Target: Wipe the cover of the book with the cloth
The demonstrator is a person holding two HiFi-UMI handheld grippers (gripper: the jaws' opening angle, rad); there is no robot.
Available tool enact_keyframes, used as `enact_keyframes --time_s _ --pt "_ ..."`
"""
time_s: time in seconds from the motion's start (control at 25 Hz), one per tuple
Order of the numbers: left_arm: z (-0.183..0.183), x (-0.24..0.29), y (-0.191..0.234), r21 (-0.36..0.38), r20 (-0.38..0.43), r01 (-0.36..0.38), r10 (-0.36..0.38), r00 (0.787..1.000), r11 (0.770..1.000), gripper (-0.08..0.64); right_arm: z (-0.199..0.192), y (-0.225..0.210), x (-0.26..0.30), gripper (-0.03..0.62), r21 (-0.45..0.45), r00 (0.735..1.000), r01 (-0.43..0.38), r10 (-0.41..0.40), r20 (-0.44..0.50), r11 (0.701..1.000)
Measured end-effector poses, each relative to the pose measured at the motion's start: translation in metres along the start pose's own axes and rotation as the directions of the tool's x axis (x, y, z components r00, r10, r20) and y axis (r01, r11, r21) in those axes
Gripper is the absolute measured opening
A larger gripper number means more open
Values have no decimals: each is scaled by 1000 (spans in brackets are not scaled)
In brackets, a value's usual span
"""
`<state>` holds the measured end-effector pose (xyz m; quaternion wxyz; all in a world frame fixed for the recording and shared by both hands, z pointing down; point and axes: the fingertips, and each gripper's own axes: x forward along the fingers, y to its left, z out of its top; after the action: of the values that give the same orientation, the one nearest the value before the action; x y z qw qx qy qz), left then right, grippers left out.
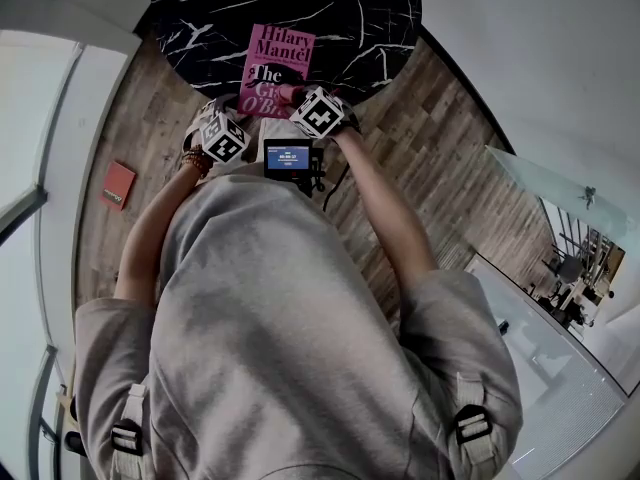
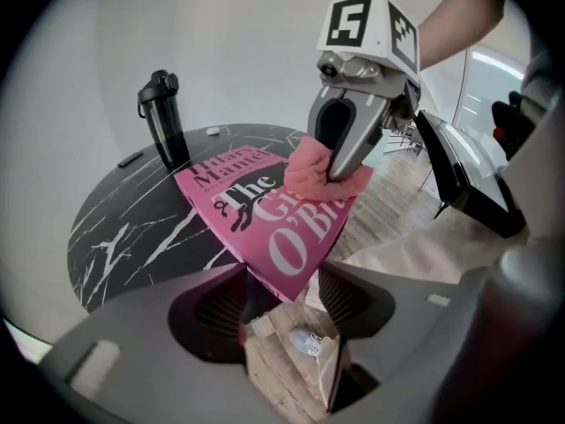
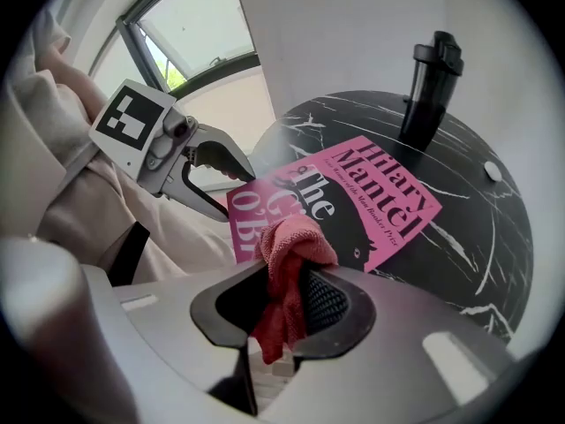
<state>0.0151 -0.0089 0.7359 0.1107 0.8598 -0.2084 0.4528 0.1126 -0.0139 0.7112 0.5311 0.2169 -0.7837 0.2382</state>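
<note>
I'm pinching cloth (image 3: pixel 293 246) in R gripper (image 2: pixel 338 173), resting on near end of book (image 3: pixel 375 193), cover running lengthwise toward far side; L gripper (image 3: pixel 228 193) jaws wide, straddling near corner.

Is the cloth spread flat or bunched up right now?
Bunched up. The cloth is a wadded lump pinched in the right gripper, its bulge resting on the book cover.

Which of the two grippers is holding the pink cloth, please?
The right gripper: the cloth is clamped between its jaws over the book, while the left gripper has only the book's corner between its jaws.
</note>
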Motion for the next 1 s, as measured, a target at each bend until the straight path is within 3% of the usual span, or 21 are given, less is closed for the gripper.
enact_keyframes --time_s 0.28,0.44,0.56,0.76,0.88,1.0 --pt "0 1 1 -6 0 8 -8 1000 1000 256 18 20 7 104 -61 997 -78 78 6 995" --pt "1 2 0 -11 -2 13 -13 1000 1000 258 21 30 7 104 -124 994 -92 84 -64 988" --pt "0 2 0 -13 -2 21 -21 1000 1000 259 31 35 12 104 -114 993 -115 110 -48 987" --pt "-2 -12 -1 -14 6 53 -52 999 999 255 53 70 4 109 -135 949 -301 310 51 944" --pt "3 -34 -4 -13 78 86 -85 993 996 245 81 71 -20 109 -116 932 -284 303 201 952" --pt "20 -63 -6 39 161 133 -138 977 990 230 112 62 -60 109 -90 904 -208 226 363 974"
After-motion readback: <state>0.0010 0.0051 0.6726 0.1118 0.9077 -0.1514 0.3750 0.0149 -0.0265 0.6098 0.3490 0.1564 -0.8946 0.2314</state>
